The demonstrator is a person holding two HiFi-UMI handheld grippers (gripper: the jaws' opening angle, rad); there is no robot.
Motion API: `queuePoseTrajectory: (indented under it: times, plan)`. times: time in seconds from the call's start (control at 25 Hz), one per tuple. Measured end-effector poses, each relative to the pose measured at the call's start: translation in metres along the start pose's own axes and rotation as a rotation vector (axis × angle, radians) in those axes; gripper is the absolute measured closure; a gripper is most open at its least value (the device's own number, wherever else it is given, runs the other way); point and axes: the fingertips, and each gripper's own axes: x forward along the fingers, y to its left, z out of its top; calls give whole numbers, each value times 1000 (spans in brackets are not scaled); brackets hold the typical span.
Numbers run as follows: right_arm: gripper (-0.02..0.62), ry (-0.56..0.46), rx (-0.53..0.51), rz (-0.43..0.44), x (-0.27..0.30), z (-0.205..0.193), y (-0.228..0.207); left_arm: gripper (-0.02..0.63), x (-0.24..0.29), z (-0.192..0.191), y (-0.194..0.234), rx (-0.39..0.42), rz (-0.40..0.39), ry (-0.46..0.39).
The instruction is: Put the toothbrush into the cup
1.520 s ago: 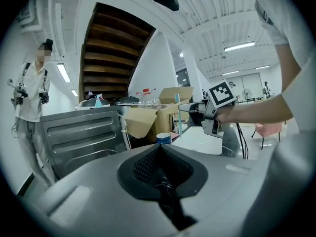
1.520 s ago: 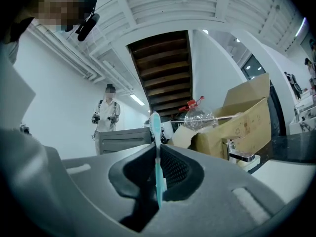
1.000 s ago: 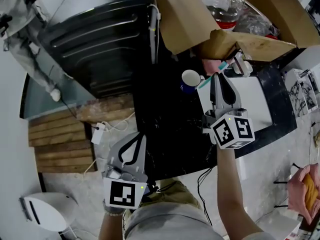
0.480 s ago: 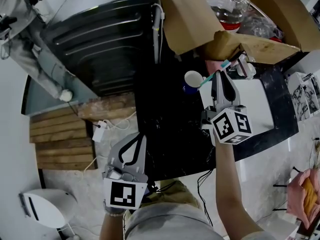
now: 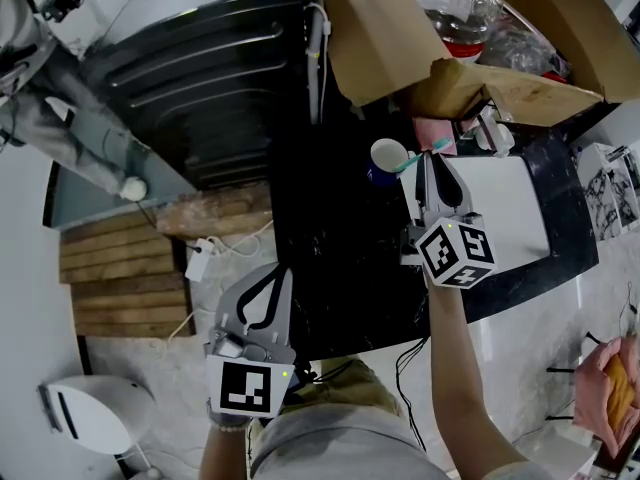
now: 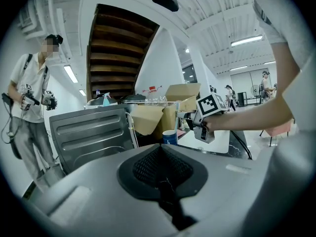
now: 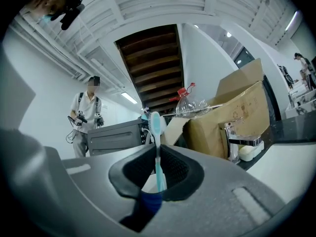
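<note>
A white-lined blue cup [image 5: 386, 158] stands on the black counter [image 5: 340, 248]. My right gripper [image 5: 430, 160] is just right of the cup, shut on a teal toothbrush [image 5: 420, 154] whose one end reaches the cup's rim. In the right gripper view the toothbrush [image 7: 157, 152] stands upright between the jaws, bristle head on top, with the cup [image 7: 148, 201] right below. My left gripper [image 5: 276, 270] hangs low at the counter's near edge, shut on nothing. From there the cup [image 6: 169, 137] shows far ahead.
An open cardboard box [image 5: 380, 38] with a plastic bottle [image 5: 450, 8] sits behind the cup. A faucet [image 5: 487, 128] and a white board [image 5: 505, 208] lie to the right. A dark metal cabinet [image 5: 200, 78] stands left. A person [image 6: 29, 98] stands by.
My right gripper has edged slightly left toward the cup with the toothbrush in it. The left gripper has stayed where it was.
</note>
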Motion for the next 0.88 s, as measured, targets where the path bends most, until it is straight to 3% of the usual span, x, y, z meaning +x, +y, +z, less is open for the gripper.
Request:
queuePoseTrajectory:
  times: [0.88]
  plan:
    - [556, 217, -7, -14, 2, -61, 2, 591, 1, -6, -2, -9, -34, -6]
